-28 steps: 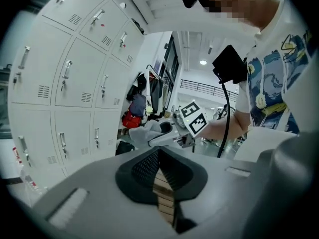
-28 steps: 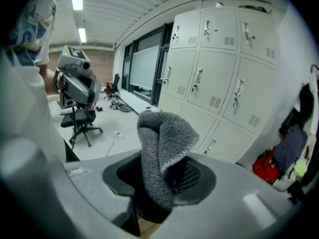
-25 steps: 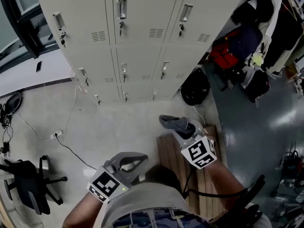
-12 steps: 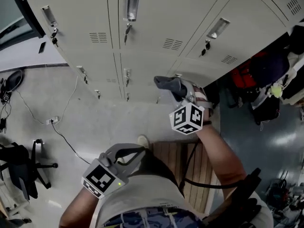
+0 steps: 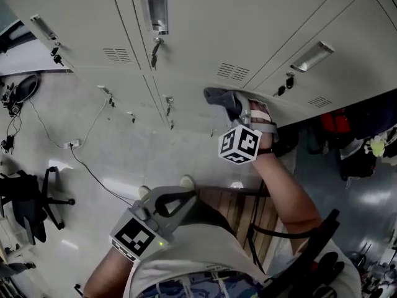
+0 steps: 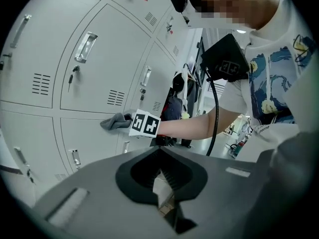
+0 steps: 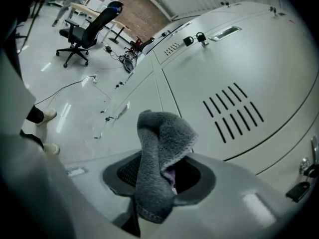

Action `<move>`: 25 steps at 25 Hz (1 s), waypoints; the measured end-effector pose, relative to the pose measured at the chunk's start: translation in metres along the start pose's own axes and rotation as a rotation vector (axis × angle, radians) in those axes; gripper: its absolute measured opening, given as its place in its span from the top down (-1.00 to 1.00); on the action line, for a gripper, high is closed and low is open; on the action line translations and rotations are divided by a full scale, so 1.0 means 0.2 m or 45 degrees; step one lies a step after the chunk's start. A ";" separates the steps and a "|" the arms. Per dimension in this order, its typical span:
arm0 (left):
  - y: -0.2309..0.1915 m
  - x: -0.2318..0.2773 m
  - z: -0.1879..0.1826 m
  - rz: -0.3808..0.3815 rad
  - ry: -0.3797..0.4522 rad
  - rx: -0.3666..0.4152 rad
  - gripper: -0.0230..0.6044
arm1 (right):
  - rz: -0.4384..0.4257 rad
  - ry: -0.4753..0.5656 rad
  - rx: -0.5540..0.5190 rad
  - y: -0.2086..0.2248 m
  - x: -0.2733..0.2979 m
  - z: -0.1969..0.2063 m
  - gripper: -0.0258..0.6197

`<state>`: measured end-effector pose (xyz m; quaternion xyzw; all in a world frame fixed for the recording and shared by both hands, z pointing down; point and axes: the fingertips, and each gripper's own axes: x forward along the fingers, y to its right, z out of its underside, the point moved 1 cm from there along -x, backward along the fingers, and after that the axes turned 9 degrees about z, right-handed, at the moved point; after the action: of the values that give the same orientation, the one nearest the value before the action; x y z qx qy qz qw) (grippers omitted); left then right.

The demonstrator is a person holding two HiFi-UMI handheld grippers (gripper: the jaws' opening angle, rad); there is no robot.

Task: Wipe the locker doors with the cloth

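Note:
Beige locker doors [image 5: 205,30] fill the top of the head view. My right gripper [image 5: 239,112] is raised in front of a door with vent slots [image 7: 239,68], shut on a folded grey cloth [image 5: 220,98]. In the right gripper view the cloth [image 7: 159,148] sticks up out of the jaws, close to the door; I cannot tell if it touches. My left gripper [image 5: 169,205] hangs low by my body, shut and holding nothing. From the left gripper view [image 6: 162,195] I see the cloth [image 6: 115,121] against the lockers [image 6: 104,68].
Keys hang from the locks [image 5: 154,51] under metal handles [image 5: 154,10]. A slatted wooden board [image 5: 248,213] lies under my feet. A black office chair [image 5: 31,203] and floor cables [image 5: 80,160] are at left. Bags [image 5: 356,157] sit at right of the lockers.
My right gripper has risen with the cloth from above the wooden board up to the locker door. The lockers now look closer. The left gripper stays low.

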<state>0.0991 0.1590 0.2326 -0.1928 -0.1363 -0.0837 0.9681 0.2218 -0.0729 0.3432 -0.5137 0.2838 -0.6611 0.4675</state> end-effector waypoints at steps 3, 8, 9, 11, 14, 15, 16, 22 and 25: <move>-0.05 0.02 -0.02 -0.022 0.001 -0.004 0.92 | -0.035 -0.014 0.006 -0.09 0.05 0.02 0.47; -0.12 0.03 -0.02 -0.048 -0.004 -0.034 0.92 | -0.075 -0.061 0.001 -0.27 0.14 0.07 0.47; -0.13 0.03 -0.01 -0.048 -0.006 -0.037 0.92 | -0.080 -0.073 -0.005 -0.31 0.16 0.08 0.47; -0.14 0.03 0.00 -0.046 -0.013 -0.048 0.92 | -0.097 -0.102 -0.006 -0.39 0.20 0.11 0.47; -0.17 0.03 0.02 -0.043 -0.024 -0.062 0.92 | -0.121 -0.151 0.013 -0.49 0.25 0.15 0.47; -0.18 0.03 0.02 -0.041 -0.026 -0.065 0.92 | -0.131 -0.164 0.018 -0.52 0.27 0.16 0.47; -0.19 0.03 0.03 -0.038 -0.027 -0.067 0.92 | -0.140 -0.175 0.021 -0.56 0.28 0.17 0.47; -0.26 0.02 0.06 -0.022 -0.024 -0.084 0.92 | -0.211 -0.223 0.011 -0.77 0.39 0.22 0.47; -0.31 0.02 0.07 -0.007 -0.037 -0.080 0.92 | -0.245 -0.253 0.016 -0.88 0.45 0.26 0.47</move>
<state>0.0863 0.1077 0.2686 -0.2238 -0.1482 -0.0879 0.9593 0.2099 -0.0788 0.5473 -0.5986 0.1815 -0.6504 0.4309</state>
